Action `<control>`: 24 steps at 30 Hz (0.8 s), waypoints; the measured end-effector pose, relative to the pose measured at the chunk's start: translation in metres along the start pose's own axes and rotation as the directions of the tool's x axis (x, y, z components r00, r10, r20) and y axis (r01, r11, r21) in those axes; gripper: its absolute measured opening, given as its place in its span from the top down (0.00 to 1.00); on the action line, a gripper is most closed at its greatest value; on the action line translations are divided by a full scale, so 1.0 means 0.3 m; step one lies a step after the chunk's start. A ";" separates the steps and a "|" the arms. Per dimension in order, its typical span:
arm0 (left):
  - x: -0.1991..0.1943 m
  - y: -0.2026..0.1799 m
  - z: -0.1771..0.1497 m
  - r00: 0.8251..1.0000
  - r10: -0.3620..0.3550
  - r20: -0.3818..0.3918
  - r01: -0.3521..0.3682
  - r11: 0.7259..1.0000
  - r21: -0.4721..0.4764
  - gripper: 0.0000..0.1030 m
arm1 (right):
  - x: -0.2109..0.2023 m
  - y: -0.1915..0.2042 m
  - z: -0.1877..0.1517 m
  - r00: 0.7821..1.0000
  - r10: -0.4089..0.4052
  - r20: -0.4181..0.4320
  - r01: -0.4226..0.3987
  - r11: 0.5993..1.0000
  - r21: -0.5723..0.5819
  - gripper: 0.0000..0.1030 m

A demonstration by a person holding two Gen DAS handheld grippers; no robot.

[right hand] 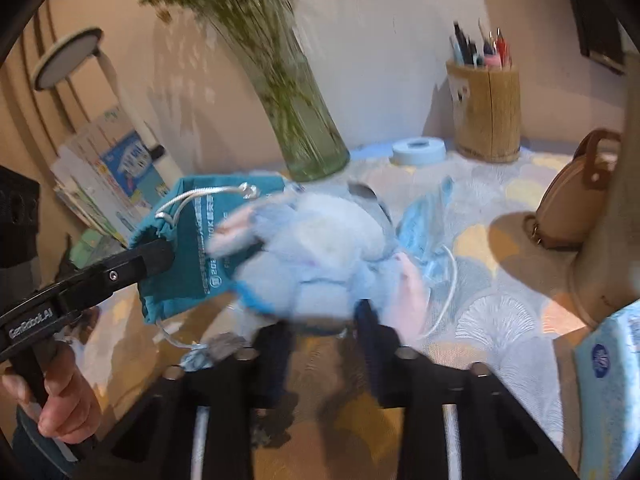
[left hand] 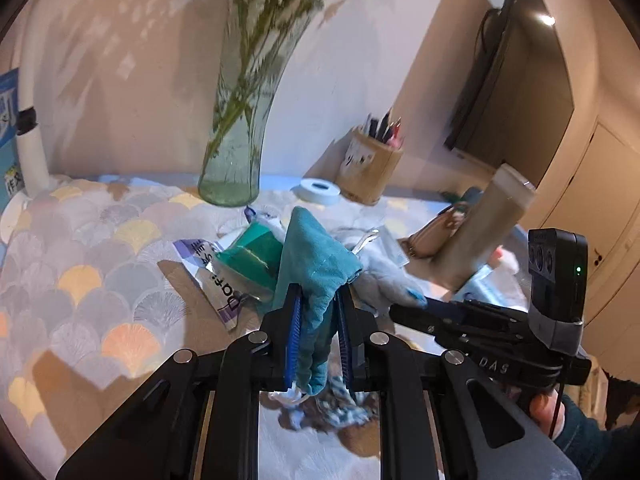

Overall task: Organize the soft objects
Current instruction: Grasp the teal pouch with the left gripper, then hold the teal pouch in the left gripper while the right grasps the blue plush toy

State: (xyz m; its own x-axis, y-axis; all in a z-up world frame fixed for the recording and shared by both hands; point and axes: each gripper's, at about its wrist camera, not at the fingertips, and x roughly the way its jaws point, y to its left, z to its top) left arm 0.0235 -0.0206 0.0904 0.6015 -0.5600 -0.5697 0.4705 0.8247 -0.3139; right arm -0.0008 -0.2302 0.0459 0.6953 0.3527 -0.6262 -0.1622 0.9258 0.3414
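A teal drawstring pouch (left hand: 316,252) hangs upright between the blue pads of my left gripper (left hand: 318,298), which is shut on it. From the right wrist view the same pouch (right hand: 200,240) shows its white cord, with the left gripper (right hand: 168,254) clamped on its rim. A light blue plush toy (right hand: 312,248) with pink ears, blurred, sits right at the pouch's mouth. My right gripper (right hand: 322,322) is shut on the toy's underside. In the left wrist view the right gripper (left hand: 416,302) comes in from the right onto the plush toy (left hand: 384,276).
A glass vase (left hand: 232,152) with green stems stands behind the pouch, a wooden pen holder (right hand: 488,116) and a tape roll (right hand: 418,150) farther back. A tan round bag (right hand: 568,208), a blue tissue pack (right hand: 612,360) and a green packet (left hand: 248,256) lie on the scallop-patterned cloth (left hand: 80,272).
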 end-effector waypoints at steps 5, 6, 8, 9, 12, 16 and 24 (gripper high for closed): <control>-0.144 -0.013 -0.033 0.999 -0.014 0.045 0.014 1.000 0.013 0.87 | -0.126 0.059 -0.013 0.998 -0.005 0.062 0.009 0.997 -0.075 0.75; -0.175 -0.010 -0.048 0.999 -0.013 0.050 0.012 1.000 0.012 0.87 | -0.152 0.065 -0.020 0.998 -0.004 0.071 0.010 0.996 -0.085 0.75; -0.222 0.003 -0.078 0.998 -0.004 0.059 0.004 1.000 0.007 0.87 | -0.203 0.071 -0.038 0.997 -0.010 0.076 0.017 0.995 -0.094 0.74; -0.242 0.013 -0.093 0.998 0.008 0.066 -0.009 1.000 0.005 0.87 | -0.221 0.070 -0.044 0.998 -0.004 0.069 0.010 0.996 -0.093 0.74; -0.251 0.047 -0.116 0.995 0.071 0.070 -0.071 0.997 0.001 0.87 | -0.228 0.053 -0.031 1.000 0.018 0.014 -0.017 0.999 -0.050 0.40; -0.192 0.104 -0.132 0.997 0.075 0.023 -0.074 0.996 -0.044 0.87 | -0.196 0.053 0.060 0.996 0.071 0.062 -0.072 0.997 0.022 0.09; -0.116 0.250 -0.162 0.983 0.177 -0.052 -0.183 0.973 -0.139 0.71 | 0.171 0.056 0.200 0.970 -0.163 -0.179 0.173 0.984 0.040 0.10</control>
State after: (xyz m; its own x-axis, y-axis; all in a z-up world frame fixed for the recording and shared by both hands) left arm 0.0065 0.0645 0.0497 0.6409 -0.4000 -0.6552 0.2578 0.9161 -0.3070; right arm 0.0742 -0.2046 0.0614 0.5759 0.2154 -0.7887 -0.0114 0.9667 0.2557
